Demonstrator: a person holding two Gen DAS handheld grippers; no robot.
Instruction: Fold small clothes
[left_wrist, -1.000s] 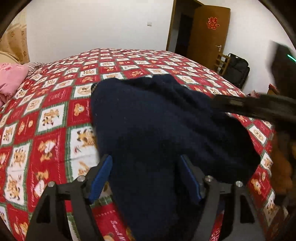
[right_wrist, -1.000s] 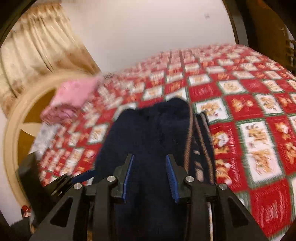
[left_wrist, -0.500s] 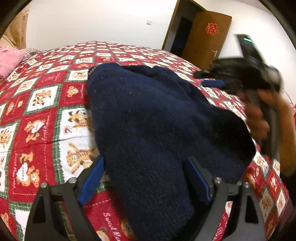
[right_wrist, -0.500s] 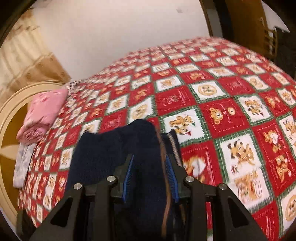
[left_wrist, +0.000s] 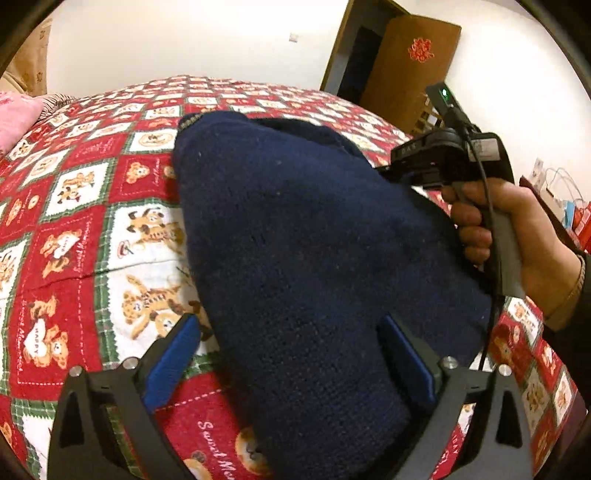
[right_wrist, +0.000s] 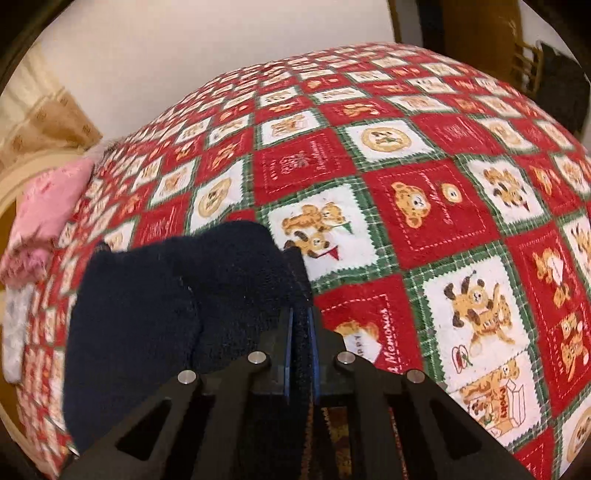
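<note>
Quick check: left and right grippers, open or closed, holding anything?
Left gripper: open, fingers either side of the navy knitted garment, not clamped.
Right gripper: closed on the garment's edge.

A red bear-patterned bedspread (right_wrist: 436, 206) covers the bed; pink folded cloth (right_wrist: 48, 206) lies at its far-left edge.

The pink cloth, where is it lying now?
The pink cloth lies at the far left edge of the bed in the right wrist view, beyond the navy sweater, near the curtain.
</note>
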